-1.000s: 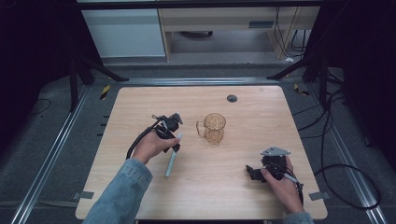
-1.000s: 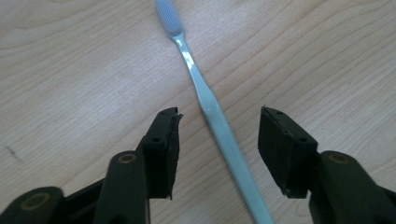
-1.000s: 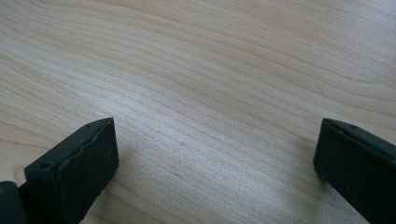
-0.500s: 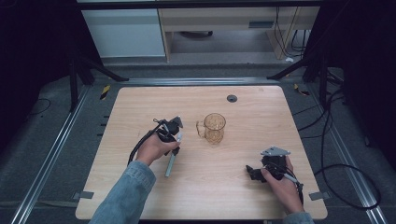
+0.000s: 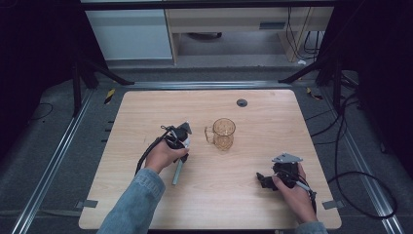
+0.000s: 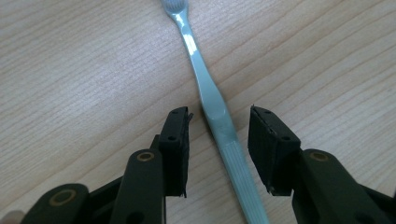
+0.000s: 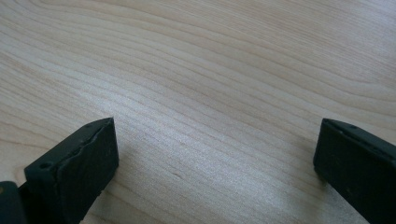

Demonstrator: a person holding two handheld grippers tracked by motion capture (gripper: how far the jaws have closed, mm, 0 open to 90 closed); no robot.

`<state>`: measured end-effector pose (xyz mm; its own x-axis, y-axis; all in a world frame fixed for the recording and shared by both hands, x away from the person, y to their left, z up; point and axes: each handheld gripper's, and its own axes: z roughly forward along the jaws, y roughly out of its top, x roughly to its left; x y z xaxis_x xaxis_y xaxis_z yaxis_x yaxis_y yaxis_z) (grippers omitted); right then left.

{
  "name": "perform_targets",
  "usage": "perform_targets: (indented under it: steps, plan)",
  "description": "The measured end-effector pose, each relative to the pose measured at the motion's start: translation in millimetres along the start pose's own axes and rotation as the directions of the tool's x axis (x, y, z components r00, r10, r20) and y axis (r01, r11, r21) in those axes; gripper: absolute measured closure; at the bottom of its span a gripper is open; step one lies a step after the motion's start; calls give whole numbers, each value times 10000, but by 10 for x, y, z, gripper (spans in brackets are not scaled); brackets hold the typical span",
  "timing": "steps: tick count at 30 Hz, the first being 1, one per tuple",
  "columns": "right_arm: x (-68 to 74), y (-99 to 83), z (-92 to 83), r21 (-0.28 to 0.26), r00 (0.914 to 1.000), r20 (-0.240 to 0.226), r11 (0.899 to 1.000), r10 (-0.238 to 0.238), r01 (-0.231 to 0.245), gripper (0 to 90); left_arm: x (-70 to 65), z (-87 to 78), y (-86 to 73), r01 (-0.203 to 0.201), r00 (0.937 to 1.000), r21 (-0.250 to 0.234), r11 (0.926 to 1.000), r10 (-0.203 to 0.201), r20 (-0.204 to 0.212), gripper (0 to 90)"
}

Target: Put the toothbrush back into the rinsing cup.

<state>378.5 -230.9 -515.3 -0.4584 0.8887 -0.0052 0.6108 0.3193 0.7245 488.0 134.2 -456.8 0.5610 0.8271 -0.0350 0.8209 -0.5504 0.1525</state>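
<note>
A pale blue-green toothbrush (image 6: pixel 205 88) lies flat on the wooden table (image 5: pixel 146 112), its head at the far end in the left gripper view. My left gripper (image 6: pixel 219 121) is open, one jaw on each side of the handle, neither touching it. From above, the left gripper (image 5: pixel 182 144) sits over the upper end of the toothbrush (image 5: pixel 176 173), left of a clear amber glass mug (image 5: pixel 224 132). My right gripper (image 5: pixel 261 179) rests low near the table's front right. In its own view the right gripper (image 7: pixel 215 140) is wide open over bare wood.
A dark round grommet (image 5: pixel 242 102) is set in the table behind the mug. Black cables trail from both grippers. Metal rails and stand legs flank the table, with cabinets beyond its far edge.
My left hand and gripper have edged slightly right and down over the toothbrush. The right gripper, mug and toothbrush have stayed put.
</note>
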Motion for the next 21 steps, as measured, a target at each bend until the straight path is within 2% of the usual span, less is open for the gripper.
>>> perform_targets:
  steps: [9, 16, 21]
  plan:
    - [0, 0, 0, -1, 10000, 5, 10000, -12, 12, 4, -11, 17, 30, 46, 10000, -36, 10000, -46, 38, 583]
    - [5, -3, -2, 3, 10000, 26, 10000, 30, -30, 4, -4, 34, 47, 271, 9996, -171, 9995, -271, -6, 578]
    - [5, -3, -2, 1, 10000, 17, 10000, 30, -30, 4, -3, 45, 50, 327, 9993, -204, 9993, -330, -147, 578]
